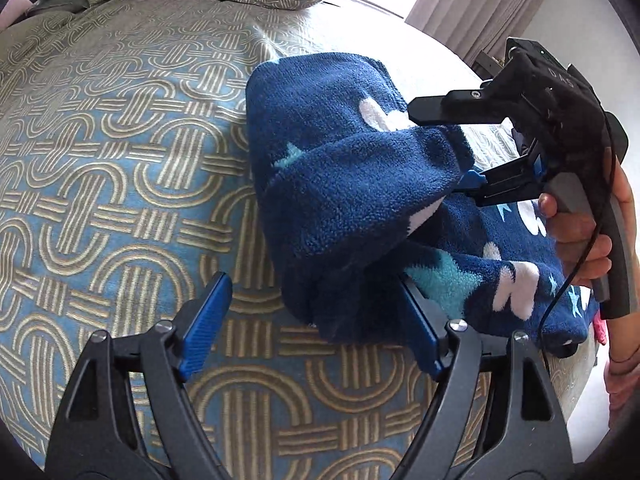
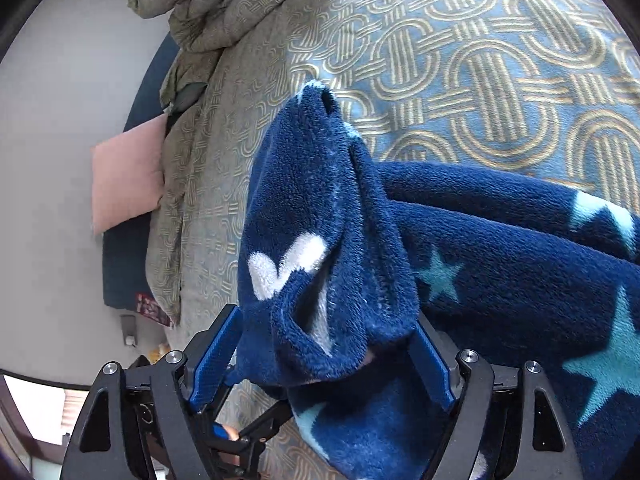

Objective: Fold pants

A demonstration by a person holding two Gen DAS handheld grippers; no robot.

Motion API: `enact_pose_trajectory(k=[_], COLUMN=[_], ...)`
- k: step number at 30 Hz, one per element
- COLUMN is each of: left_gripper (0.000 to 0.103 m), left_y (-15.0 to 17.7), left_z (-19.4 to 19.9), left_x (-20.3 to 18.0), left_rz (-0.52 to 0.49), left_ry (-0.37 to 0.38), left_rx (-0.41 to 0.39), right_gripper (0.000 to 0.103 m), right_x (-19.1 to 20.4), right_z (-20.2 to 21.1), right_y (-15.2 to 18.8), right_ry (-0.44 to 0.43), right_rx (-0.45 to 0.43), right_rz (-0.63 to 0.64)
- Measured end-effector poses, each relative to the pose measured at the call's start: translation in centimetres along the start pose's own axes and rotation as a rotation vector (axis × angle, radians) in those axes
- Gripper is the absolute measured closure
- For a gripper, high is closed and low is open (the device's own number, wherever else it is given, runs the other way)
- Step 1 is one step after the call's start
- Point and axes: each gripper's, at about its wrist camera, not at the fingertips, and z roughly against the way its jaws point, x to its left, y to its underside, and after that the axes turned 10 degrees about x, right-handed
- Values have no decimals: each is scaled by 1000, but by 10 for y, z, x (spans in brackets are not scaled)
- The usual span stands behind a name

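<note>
Fleecy navy star-print pants (image 1: pixel 344 200) on woven bedspread (image 1: pixel 120 168), left tool (image 1: pixel 316 328) spread apart, right tool (image 2: pixel 328 348) likewise.

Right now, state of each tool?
Left tool: open, pants edge lies between its fingers, not clamped.
Right tool: cannot tell; fingers spread, pants draped between them.

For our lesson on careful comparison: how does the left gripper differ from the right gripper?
The left gripper has mostly bedspread between its fingers, with the pants only at one finger; the right gripper has pants bunched between its fingers. In the left wrist view, the right gripper lies sideways, one finger above the other, while the left gripper's fingers sit side by side. Both stand wide open and have blue pads.
</note>
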Motion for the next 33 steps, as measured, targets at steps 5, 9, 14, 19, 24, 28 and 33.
enact_pose_trajectory(k=[5,9,14,19,24,28,33], left_gripper=[22,22,22,24,31,59,65], left_y=[-2,-5,-7,-11,-4,4,10], left_z=[1,6,12,13,5,-7,-9], left_x=[7,4,-4,-21,-58,-78,-82], left_rz=[39,57,113,97,-34,-89,-99], left_ry=[7,-1,60,131,108,127,120], left_rx=[-10,-22,-51,-47,-6,45,79], right_gripper=[73,82,83,83,83,82,82], right_x=[33,66,118,113,71,24,-33], right_z=[-23,-14,31,86,130,151,137], right_y=[-9,3,44,98,147,177,199], right_ry=[145,194,248,254,307,319,345], right_rx=[7,-87,-253,-427,-545,-574,-521], right_rz=[69,153,280,259,162,36,-91])
